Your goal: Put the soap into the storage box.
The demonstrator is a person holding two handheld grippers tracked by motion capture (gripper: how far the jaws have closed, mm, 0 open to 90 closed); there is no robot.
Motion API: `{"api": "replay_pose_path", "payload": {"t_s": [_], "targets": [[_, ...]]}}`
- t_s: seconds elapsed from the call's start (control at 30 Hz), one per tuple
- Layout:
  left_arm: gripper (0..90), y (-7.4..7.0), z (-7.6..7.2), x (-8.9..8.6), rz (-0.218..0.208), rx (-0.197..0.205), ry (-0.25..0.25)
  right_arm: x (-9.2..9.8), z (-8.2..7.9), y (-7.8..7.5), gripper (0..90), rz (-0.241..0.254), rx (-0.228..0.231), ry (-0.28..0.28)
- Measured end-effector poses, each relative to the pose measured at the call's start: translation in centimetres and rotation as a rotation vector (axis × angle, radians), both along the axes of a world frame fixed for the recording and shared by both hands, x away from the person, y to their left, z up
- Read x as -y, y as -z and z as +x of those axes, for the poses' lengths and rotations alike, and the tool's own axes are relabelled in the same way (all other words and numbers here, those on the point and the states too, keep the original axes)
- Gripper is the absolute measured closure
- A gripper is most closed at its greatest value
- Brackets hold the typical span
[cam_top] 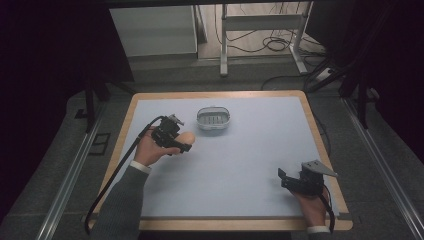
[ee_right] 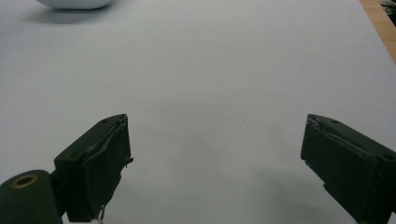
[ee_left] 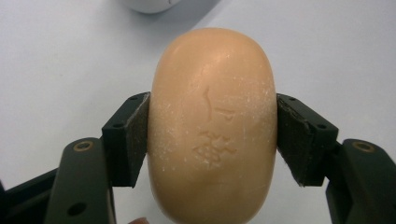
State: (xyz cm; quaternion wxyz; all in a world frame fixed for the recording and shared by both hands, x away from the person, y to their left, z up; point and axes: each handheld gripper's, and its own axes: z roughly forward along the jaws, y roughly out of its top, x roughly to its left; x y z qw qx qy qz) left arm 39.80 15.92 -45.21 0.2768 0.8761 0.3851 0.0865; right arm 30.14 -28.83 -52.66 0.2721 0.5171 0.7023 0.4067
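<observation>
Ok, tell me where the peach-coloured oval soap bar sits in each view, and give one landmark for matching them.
High view: the peach-coloured oval soap bar is left of centre, at the tip of the left hand-held gripper, just short of the white oval soap dish.
Left gripper view: centre of the picture, clamped between both pads.
Right gripper view: not in it.
Shared landmark: the dish, at the top edge in both gripper views.

The soap bar (ee_left: 212, 126) bears embossed characters, too faint to read.

Dim room, grey floor (cam_top: 250, 80), cables (cam_top: 265, 42) beneath a white desk frame (cam_top: 262, 22).
</observation>
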Motion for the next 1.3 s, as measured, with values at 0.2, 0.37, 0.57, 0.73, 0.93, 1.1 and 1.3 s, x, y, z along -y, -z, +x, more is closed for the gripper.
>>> {"api": "replay_pose_path", "payload": {"t_s": [0.2,0.37,0.57,0.73,0.93,1.1,1.3], "targets": [[32.3,-0.1,0.4,0.5,-0.002,0.0,0.009,0.0,0.0,0.0,8.4,0.001,-0.001,0.0],[32.3,-0.2,1.1,1.0,-0.001,0.002,0.014,0.0,0.0,0.0,8.4,-0.002,0.002,0.0],[32.3,-0.4,1.7,1.4,0.007,0.007,0.013,0.0,0.0,0.0,8.4,0.001,-0.001,0.0],[32.3,-0.6,2.0,1.7,0.011,0.013,0.013,0.0,0.0,0.0,8.4,0.0,-0.002,-0.001],[32.3,-0.9,2.5,1.8,-0.002,0.018,0.007,0.0,0.0,0.0,8.5,-0.001,-0.002,-0.001],[32.3,-0.9,2.8,2.0,0.004,0.014,0.008,0.0,0.0,0.0,8.4,0.0,-0.003,-0.001],[32.3,-1.2,3.3,2.5,0.016,0.023,0.011,0.0,0.0,0.0,8.4,0.0,-0.003,-0.001]]}}
